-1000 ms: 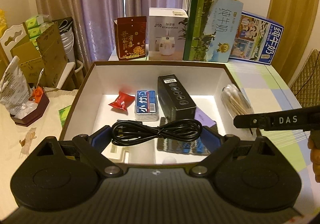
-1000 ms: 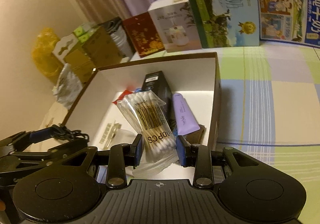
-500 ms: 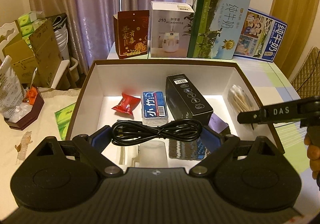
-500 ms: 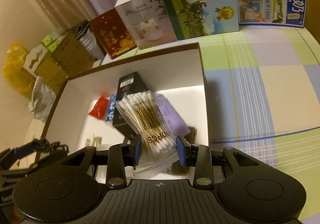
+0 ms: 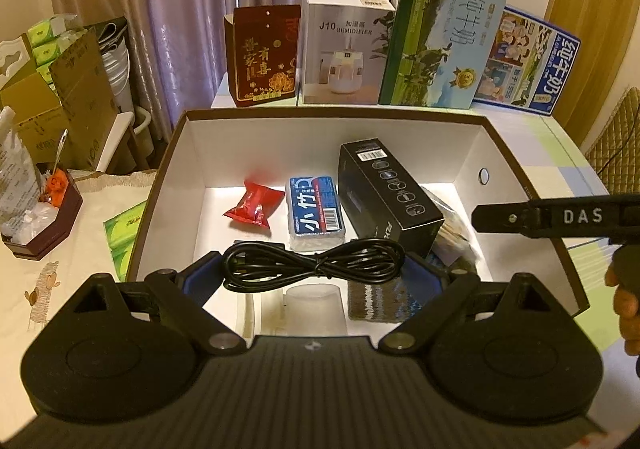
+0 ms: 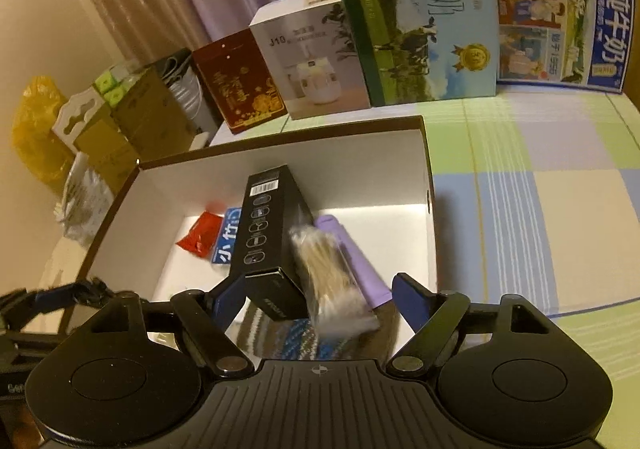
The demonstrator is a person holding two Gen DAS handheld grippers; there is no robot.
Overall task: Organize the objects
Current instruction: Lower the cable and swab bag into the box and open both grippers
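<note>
My left gripper (image 5: 314,269) hangs over the near end of the open brown box (image 5: 168,169), shut on a coiled black cable (image 5: 280,261) that spans its pads. My right gripper (image 6: 320,297) is over the box's right side; its jaws are opening, well apart. A blurred bag of cotton swabs (image 6: 328,277) lies loose between them, untouched, against the black carton (image 6: 272,233) and a purple tube (image 6: 360,261). Also in the box are a red packet (image 5: 252,205) and a blue pack (image 5: 316,209).
A red carton (image 5: 264,57), a humidifier box (image 5: 344,49) and two milk cartons (image 5: 440,37) stand behind the box. Checked tablecloth (image 6: 540,209) spreads to the right. Cardboard boxes (image 5: 60,101) and a green tissue pack (image 5: 120,241) lie to the left. A person's hand (image 5: 626,301) holds the right gripper.
The right gripper's jaws have spread and let go of the swab bag, which dropped into the box beside the black carton. The left gripper moved further over the box, still holding the cable.
</note>
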